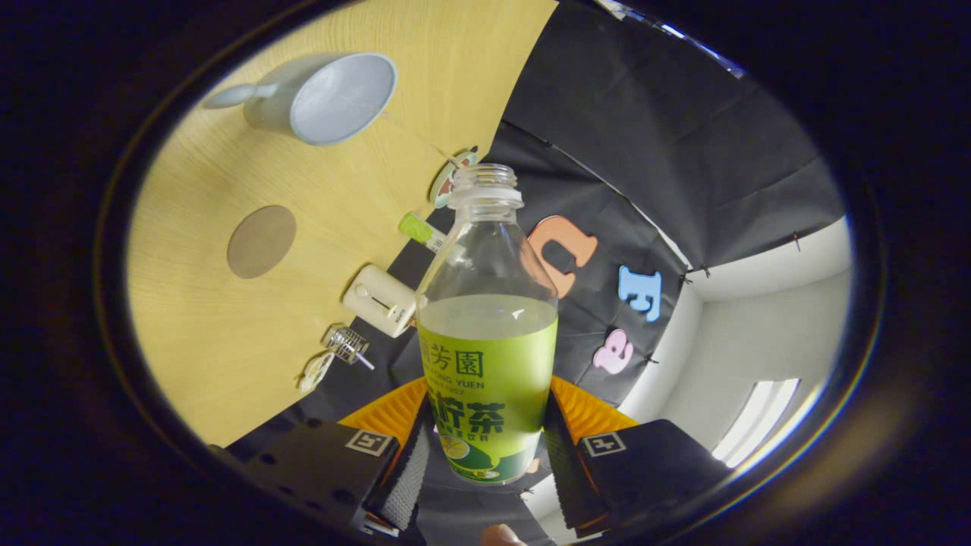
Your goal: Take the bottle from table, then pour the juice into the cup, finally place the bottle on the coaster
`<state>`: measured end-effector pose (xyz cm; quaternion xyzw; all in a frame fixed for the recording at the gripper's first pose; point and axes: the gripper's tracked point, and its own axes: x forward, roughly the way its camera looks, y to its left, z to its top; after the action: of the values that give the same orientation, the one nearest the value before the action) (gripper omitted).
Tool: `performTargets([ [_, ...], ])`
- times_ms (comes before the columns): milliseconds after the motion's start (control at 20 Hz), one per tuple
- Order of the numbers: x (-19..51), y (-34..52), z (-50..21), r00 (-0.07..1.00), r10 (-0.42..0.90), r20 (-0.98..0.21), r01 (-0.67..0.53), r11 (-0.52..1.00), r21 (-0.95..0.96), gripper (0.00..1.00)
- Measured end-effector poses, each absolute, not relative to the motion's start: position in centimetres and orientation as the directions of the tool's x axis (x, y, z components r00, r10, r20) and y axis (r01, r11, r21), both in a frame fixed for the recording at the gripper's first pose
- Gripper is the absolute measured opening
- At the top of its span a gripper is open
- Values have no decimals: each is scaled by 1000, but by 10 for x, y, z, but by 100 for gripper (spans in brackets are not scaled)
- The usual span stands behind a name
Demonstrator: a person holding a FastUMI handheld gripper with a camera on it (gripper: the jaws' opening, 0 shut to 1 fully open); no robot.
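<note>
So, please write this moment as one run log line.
hand-held gripper: shut on bottle | bottle: uncapped, lifted, tilted | cup: on table | coaster: bare

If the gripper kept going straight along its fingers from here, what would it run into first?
Probably the booth's black cloth wall. The gripper is shut on the uncapped bottle, which points past the table edge at the cloth. The cup and coaster lie off to the side. Depth is hard to judge.

A recording booth: black cloth wall [645,136] behind a wooden table [197,318].
</note>
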<state>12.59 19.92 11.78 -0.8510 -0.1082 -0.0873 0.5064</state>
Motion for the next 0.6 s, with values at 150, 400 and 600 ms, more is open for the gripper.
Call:
performTargets([
  [150, 125, 201, 117, 959, 106, 262, 280, -469, -838, 76],
  [400, 125, 201, 115, 958, 110, 264, 284, -457, -843, 76],
  [600, 124, 201, 112, 957, 116, 264, 288, -449, -846, 76],
])
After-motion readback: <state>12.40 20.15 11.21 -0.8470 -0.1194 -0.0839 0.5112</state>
